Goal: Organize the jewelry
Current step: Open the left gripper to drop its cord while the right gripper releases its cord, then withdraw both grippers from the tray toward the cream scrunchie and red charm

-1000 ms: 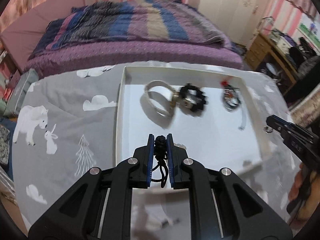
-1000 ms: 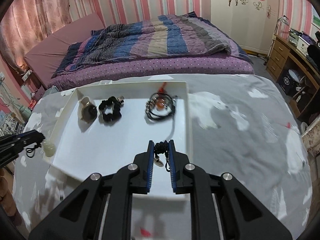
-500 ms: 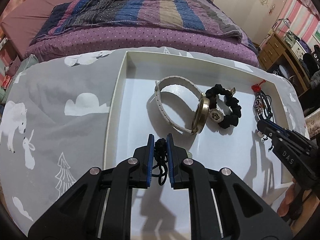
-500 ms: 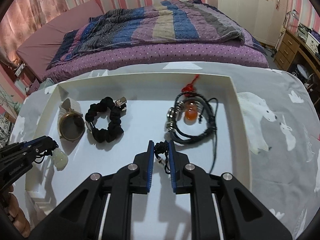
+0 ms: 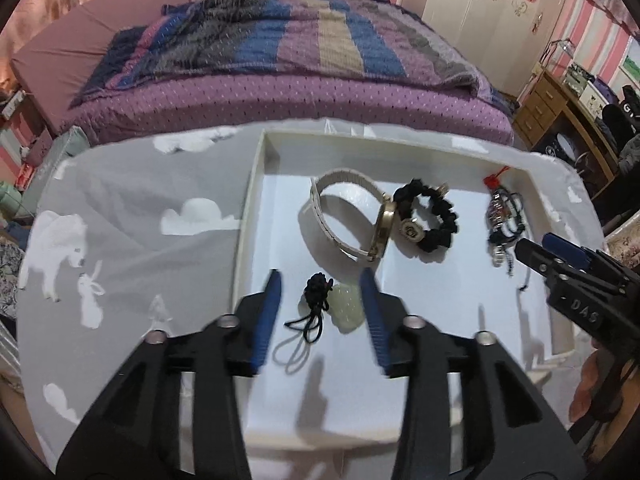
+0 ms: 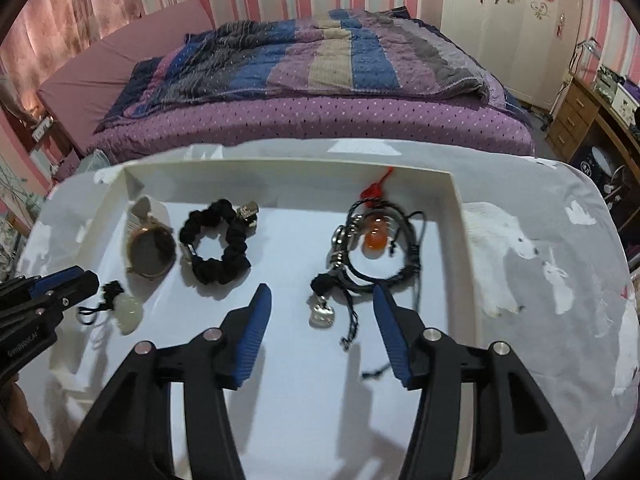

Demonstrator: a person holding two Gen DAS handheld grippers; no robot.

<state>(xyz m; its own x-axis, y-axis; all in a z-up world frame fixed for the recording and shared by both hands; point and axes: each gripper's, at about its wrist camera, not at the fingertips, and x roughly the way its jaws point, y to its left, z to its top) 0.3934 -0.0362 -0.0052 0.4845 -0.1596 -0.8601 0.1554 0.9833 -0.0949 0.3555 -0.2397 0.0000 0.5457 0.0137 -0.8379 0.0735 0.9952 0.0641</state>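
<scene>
A white tray [image 5: 256,184] [image 6: 460,208] sits on the grey cloth. My left gripper [image 5: 322,286] is opening; a pale jade pendant on a black cord [image 5: 348,306] [image 6: 128,308] lies loose on the tray floor between its blue pads, untouched. My right gripper [image 6: 322,300] is also opening over a silver pendant on a black cord [image 6: 322,314], which rests free between the pads. Farther back lie a white-strapped watch [image 5: 344,212] [image 6: 150,242], a black scrunchie bracelet [image 5: 428,220] [image 6: 218,246] and a corded bracelet with an orange bead [image 6: 374,240] [image 5: 502,216].
The grey animal-print cloth [image 5: 120,240] [image 6: 540,280] spreads around the tray. A bed with a striped quilt [image 5: 280,48] stands behind. A wooden dresser [image 6: 580,116] is at the right. A hand [image 5: 592,384] holds the right gripper's handle.
Both grippers moved in over the tray and their jaws spread. The jade pendant and the silver pendant, each pinched by its cord before, now lie released on the tray floor.
</scene>
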